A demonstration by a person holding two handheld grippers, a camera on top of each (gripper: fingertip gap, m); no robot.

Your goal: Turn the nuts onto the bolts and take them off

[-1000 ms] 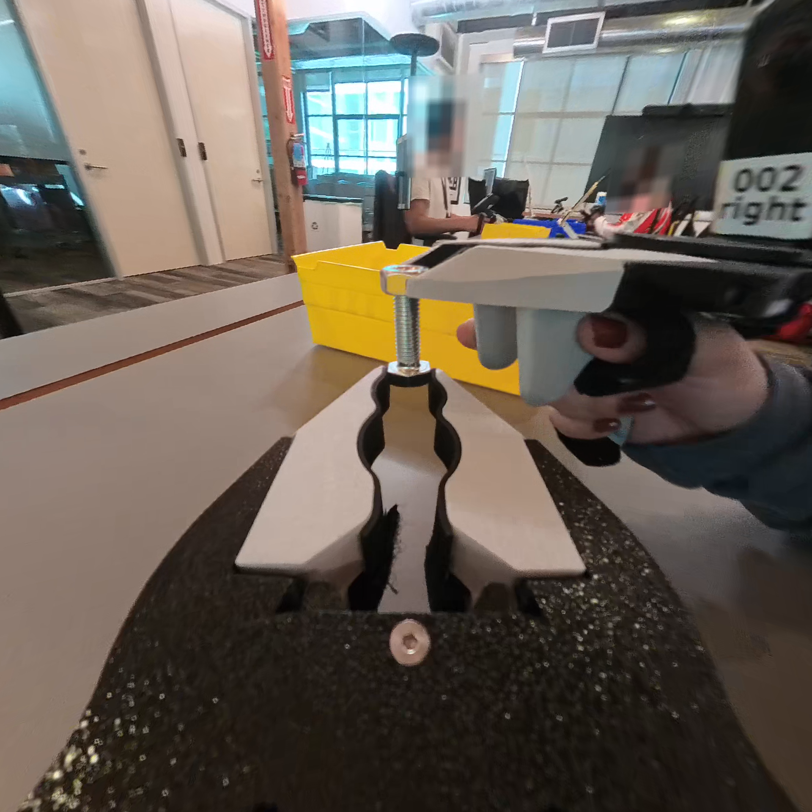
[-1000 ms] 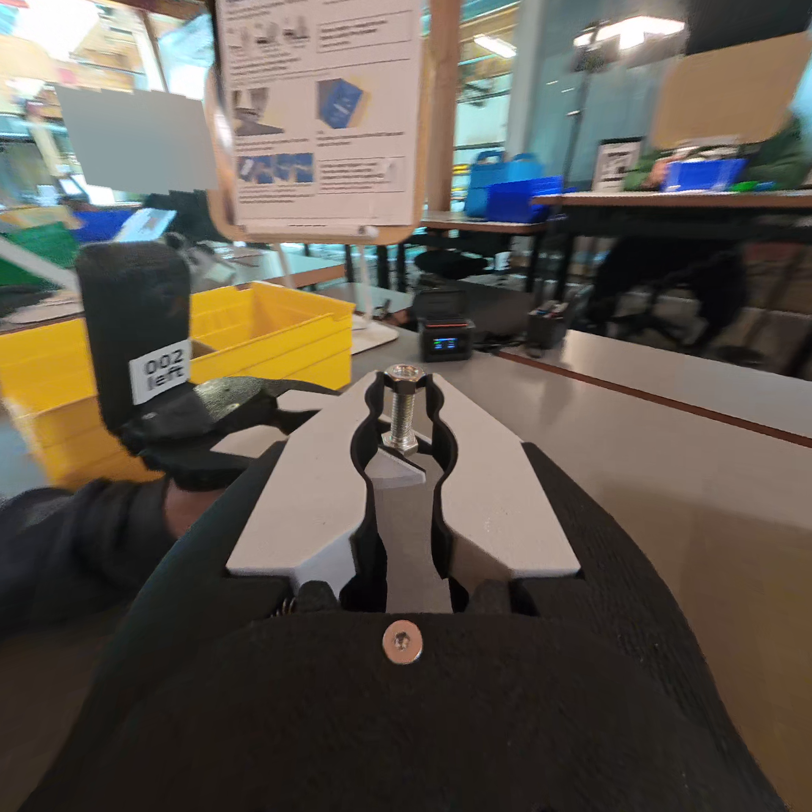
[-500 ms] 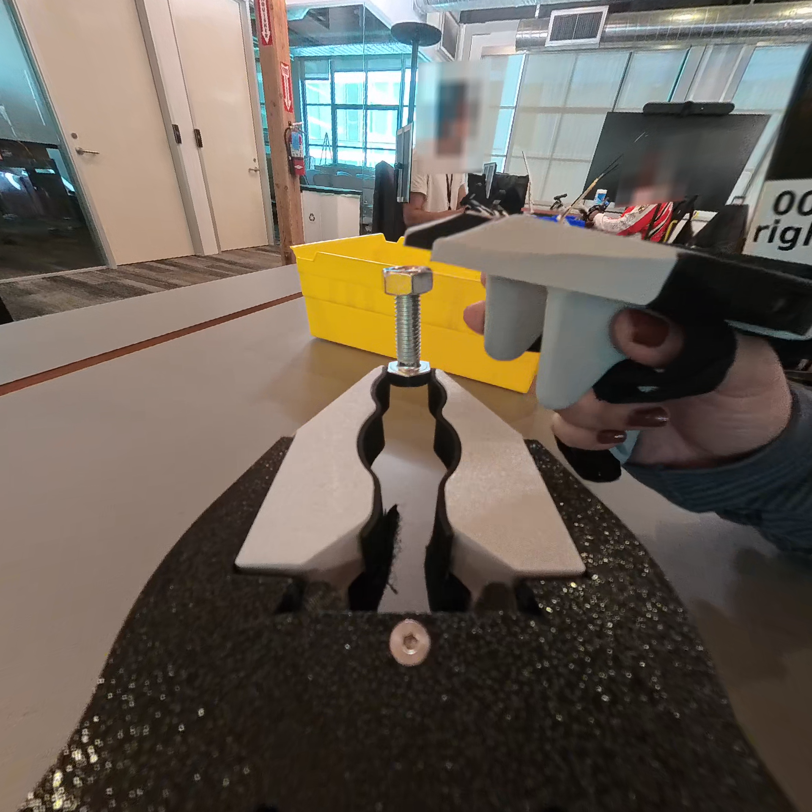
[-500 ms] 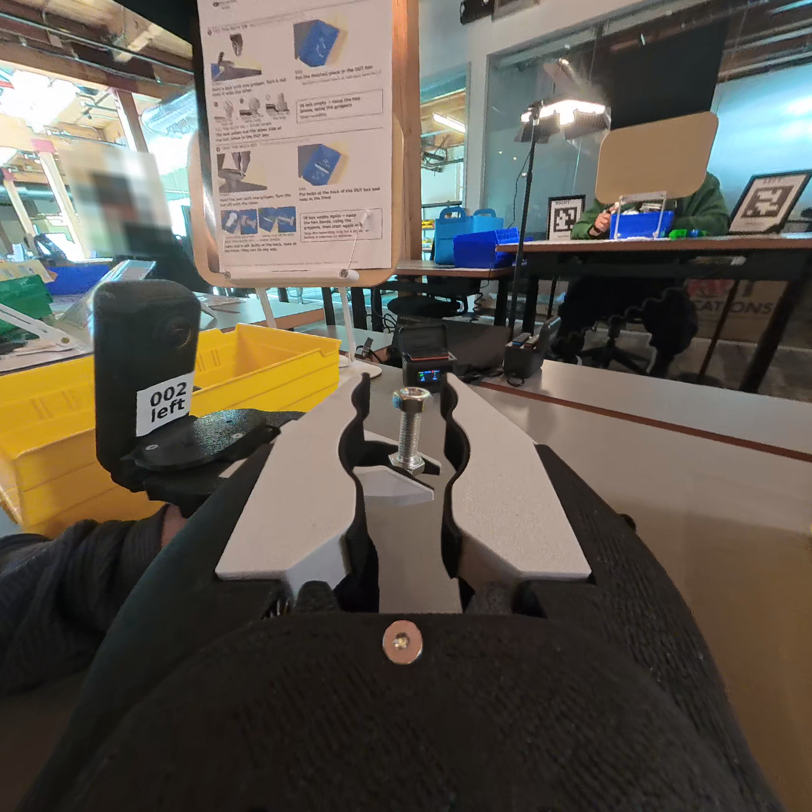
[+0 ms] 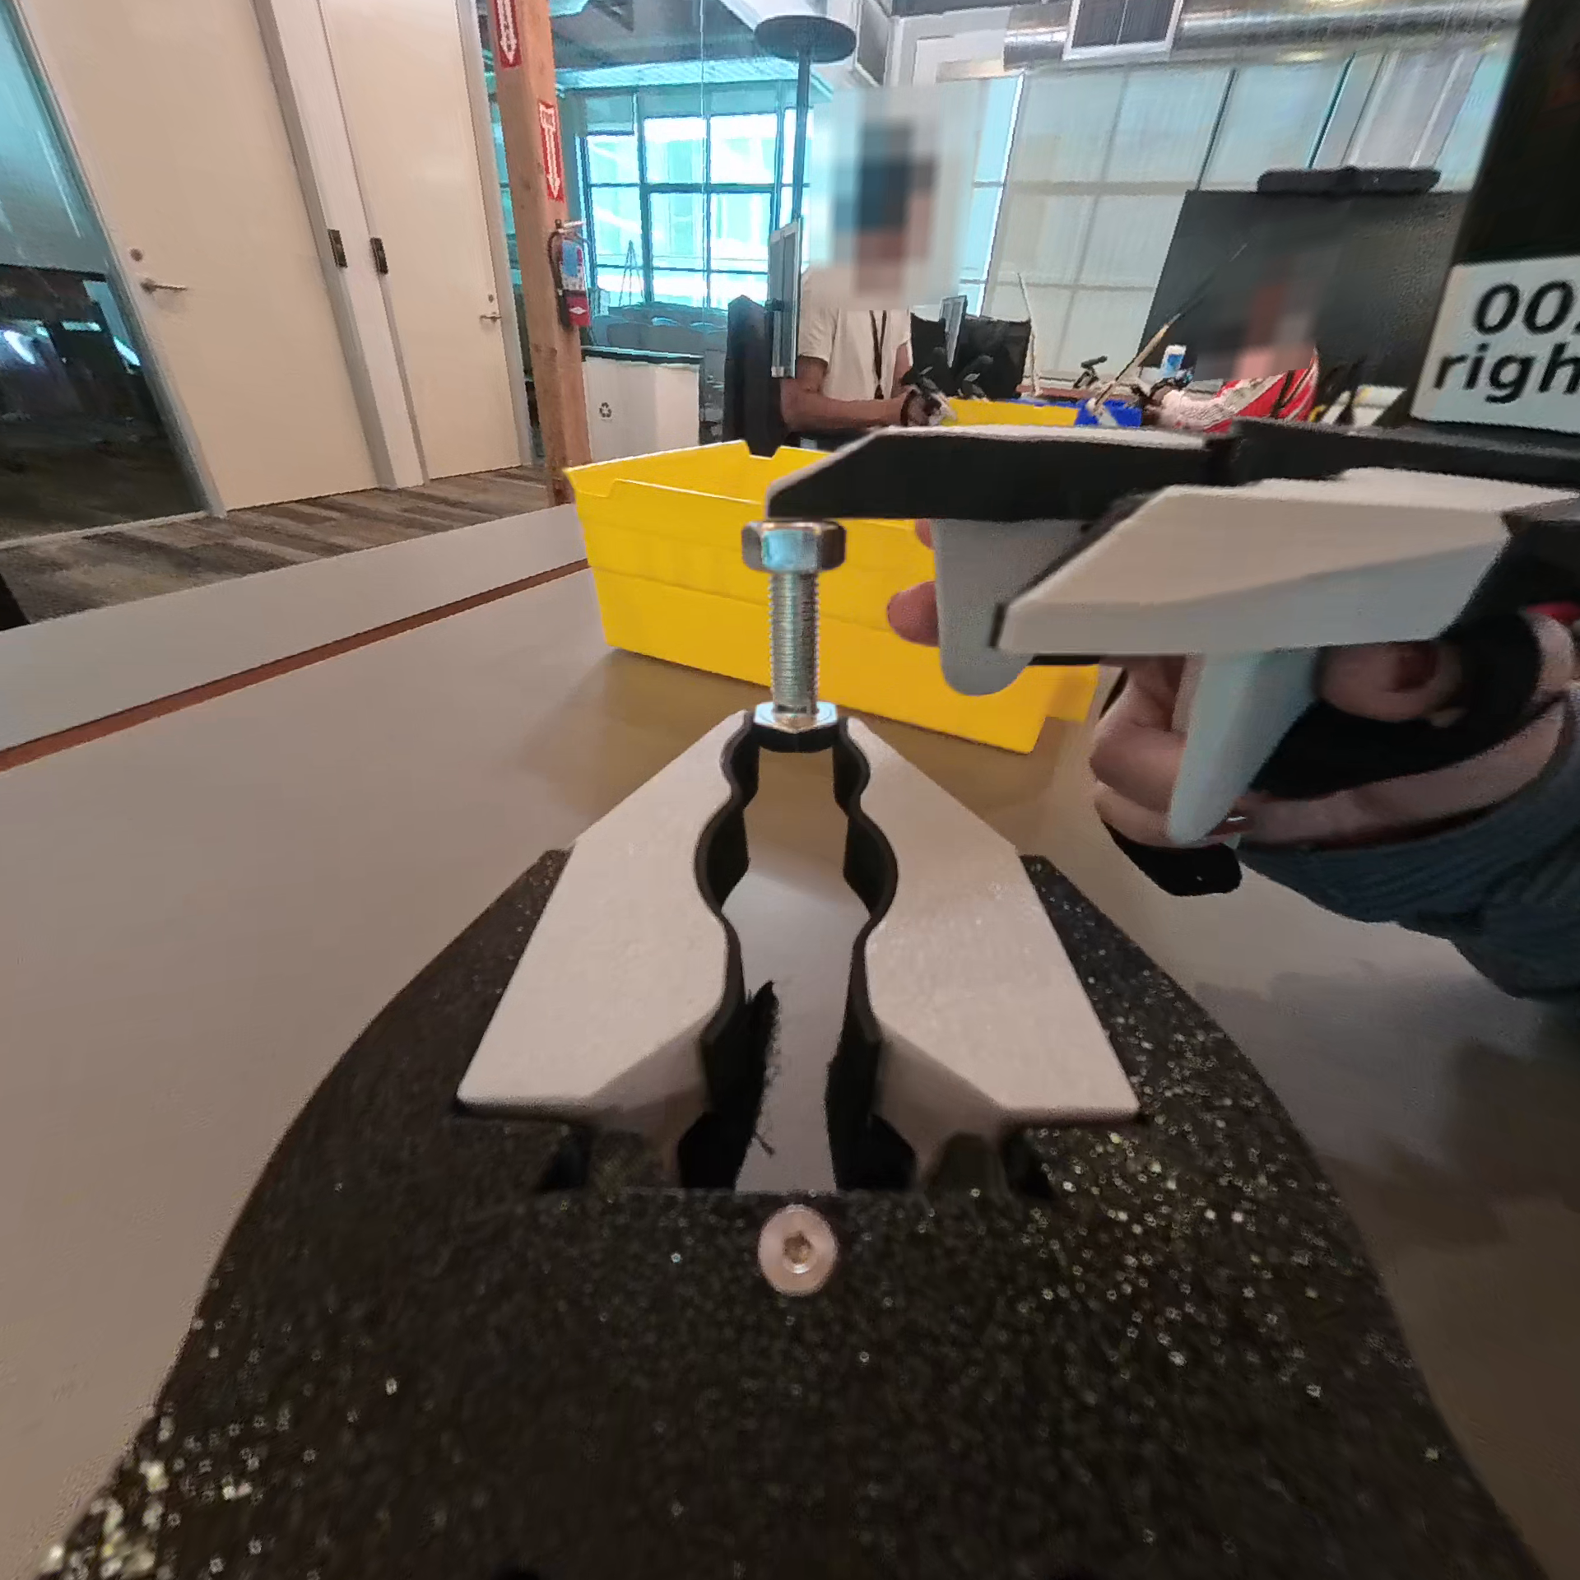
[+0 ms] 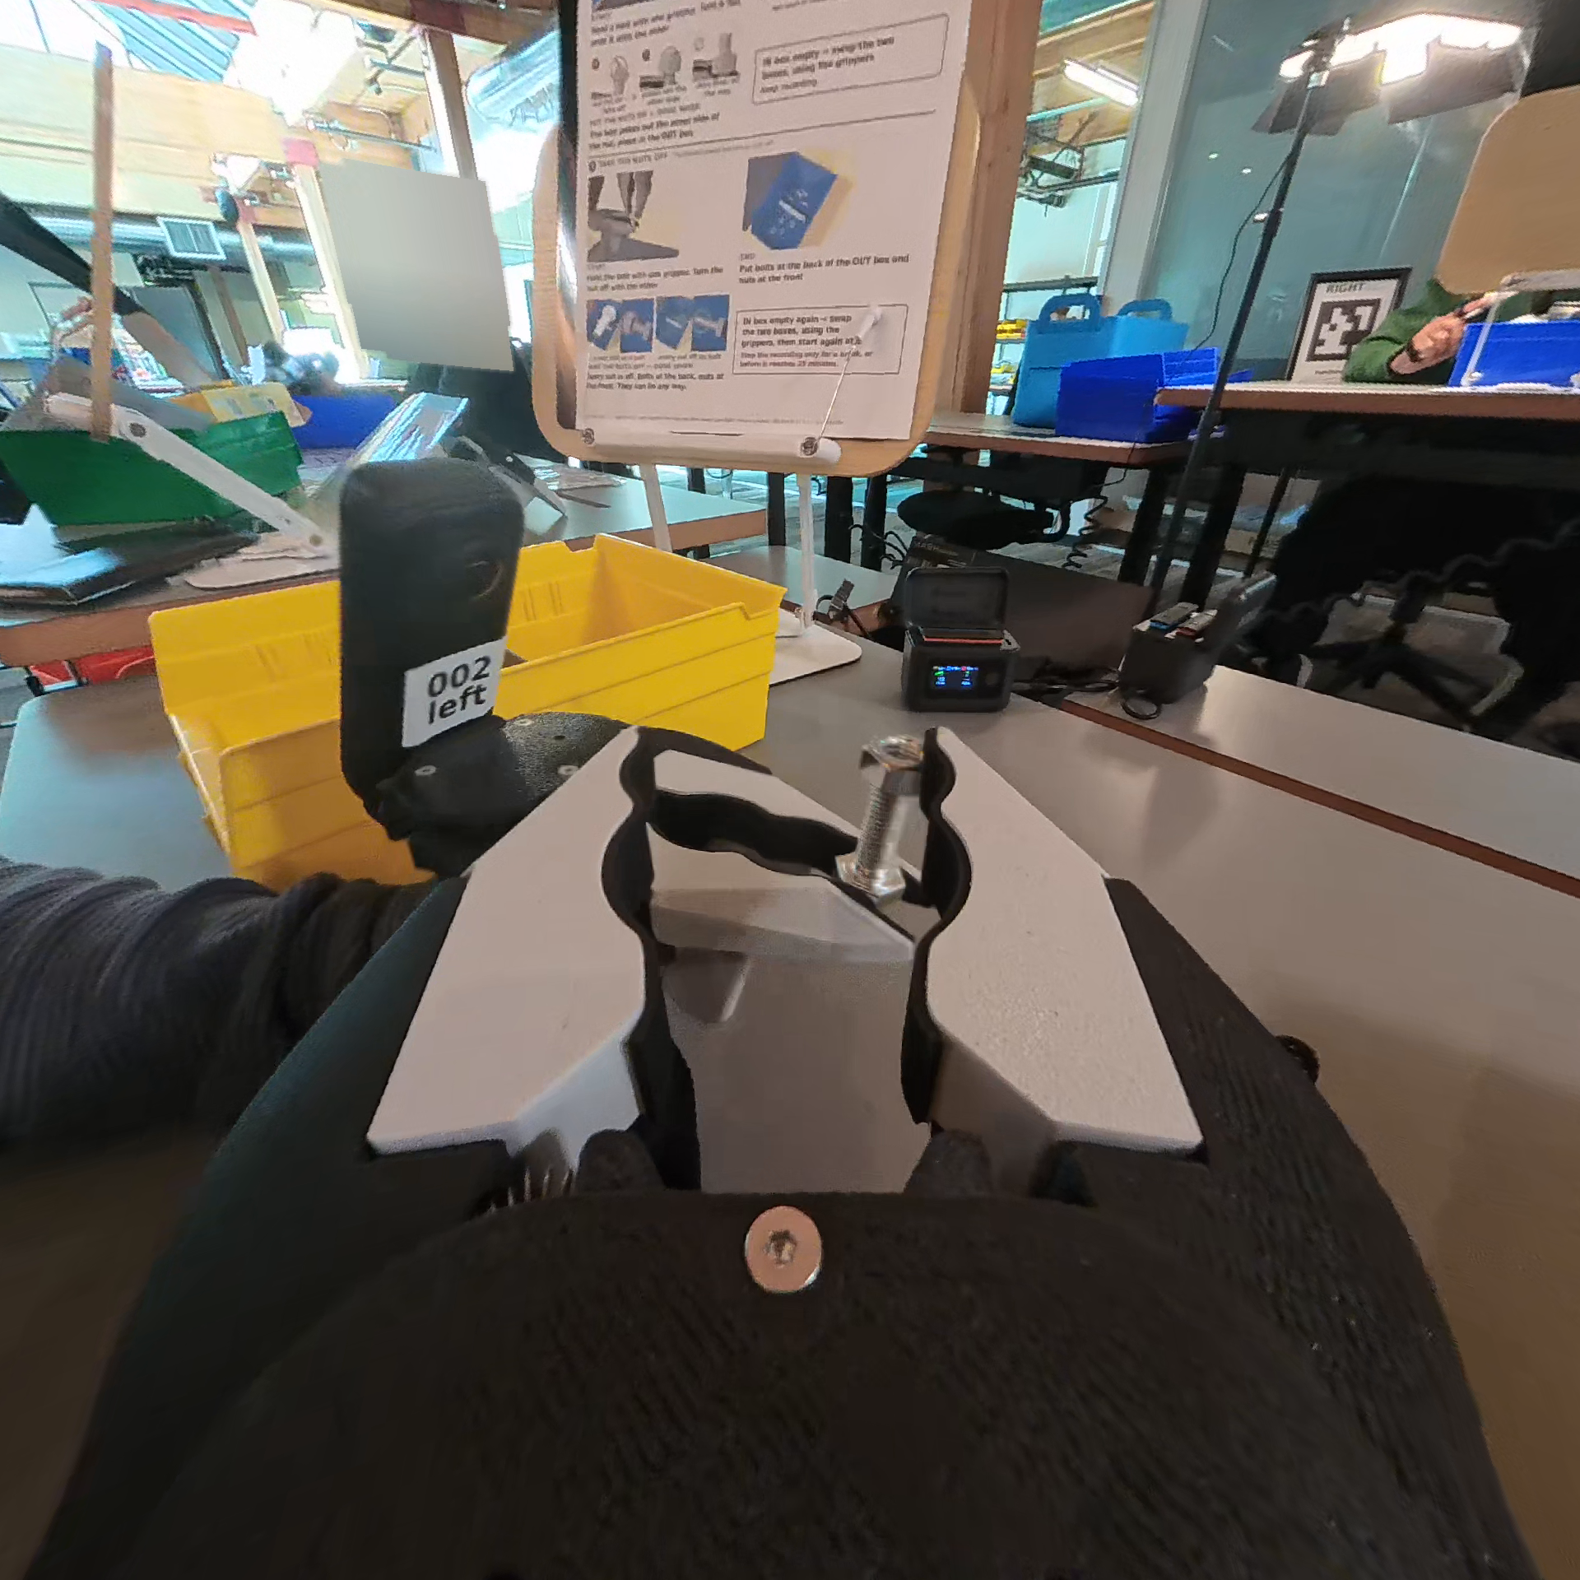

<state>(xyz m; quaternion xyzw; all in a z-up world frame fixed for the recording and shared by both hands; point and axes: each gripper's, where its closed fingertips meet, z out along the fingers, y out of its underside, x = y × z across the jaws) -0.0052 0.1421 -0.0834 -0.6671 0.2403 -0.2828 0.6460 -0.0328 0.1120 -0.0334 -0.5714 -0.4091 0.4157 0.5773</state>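
My left gripper (image 5: 793,733) is shut on a steel nut (image 5: 793,716) at its fingertips. A bolt (image 5: 793,637) stands upright in the nut, with its hex head on top. My right gripper (image 6: 785,752) is open wide. The bolt (image 6: 885,812) stands between its fingers, close to the right finger (image 6: 1026,898); I cannot tell whether they touch. In the left wrist view the right gripper (image 5: 885,564) comes in from the right, held by a hand, with one fingertip just above the bolt head. The nut (image 6: 868,881) sits in the left gripper's tips (image 6: 769,821).
A yellow bin (image 5: 684,530) stands on the grey table (image 5: 256,855) just behind the bolt, and it also shows in the right wrist view (image 6: 641,616). An instruction board on a white stand (image 6: 752,214) and a small black device (image 6: 958,667) stand farther back. People sit at other desks. Some 6 cm of space lies between my two pairs of fingers.
My right gripper was shut on the bolt head, then let go and opened wide. It has swung so that the bolt now stands by its right finger. My left gripper stays shut on the nut.
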